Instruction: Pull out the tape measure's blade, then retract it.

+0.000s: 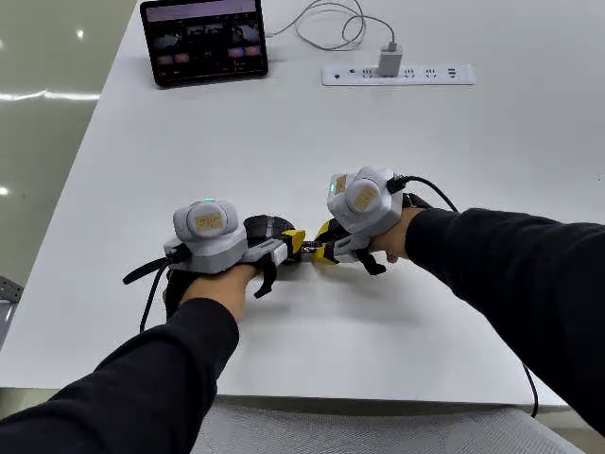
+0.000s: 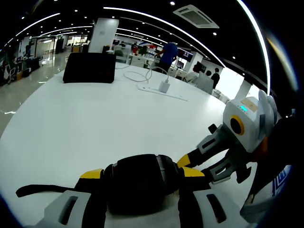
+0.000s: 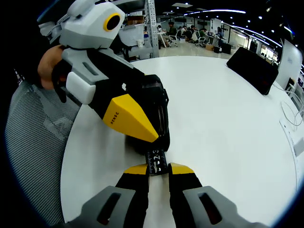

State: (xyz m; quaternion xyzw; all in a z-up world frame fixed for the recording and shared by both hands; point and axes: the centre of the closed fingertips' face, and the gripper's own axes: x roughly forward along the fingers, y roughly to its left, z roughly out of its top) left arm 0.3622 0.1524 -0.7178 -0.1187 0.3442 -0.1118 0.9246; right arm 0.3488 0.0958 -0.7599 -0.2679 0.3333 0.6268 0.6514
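1. Clamping the black tape measure point(image 2: 137, 185) by its case, the left gripper point(image 2: 140, 172) spreads its jaws wide around it, toward six o'clock on the white table point(image 1: 284, 142)
2. At the case's three o'clock in the head view, the right gripper point(image 3: 157, 170) pinches the blade point(image 3: 156, 160) tip, jaws nearly closed
3. The thin tip may slip from that narrow pinch and snap back, or an off-axis pull may twist the case loose

In the head view, the left gripper point(image 1: 291, 244) hides most of the tape measure point(image 1: 267, 228). The blade point(image 3: 156, 163) carries markings too small to read in the right gripper view. The tablet point(image 1: 203, 43) shows a screen too small to read.
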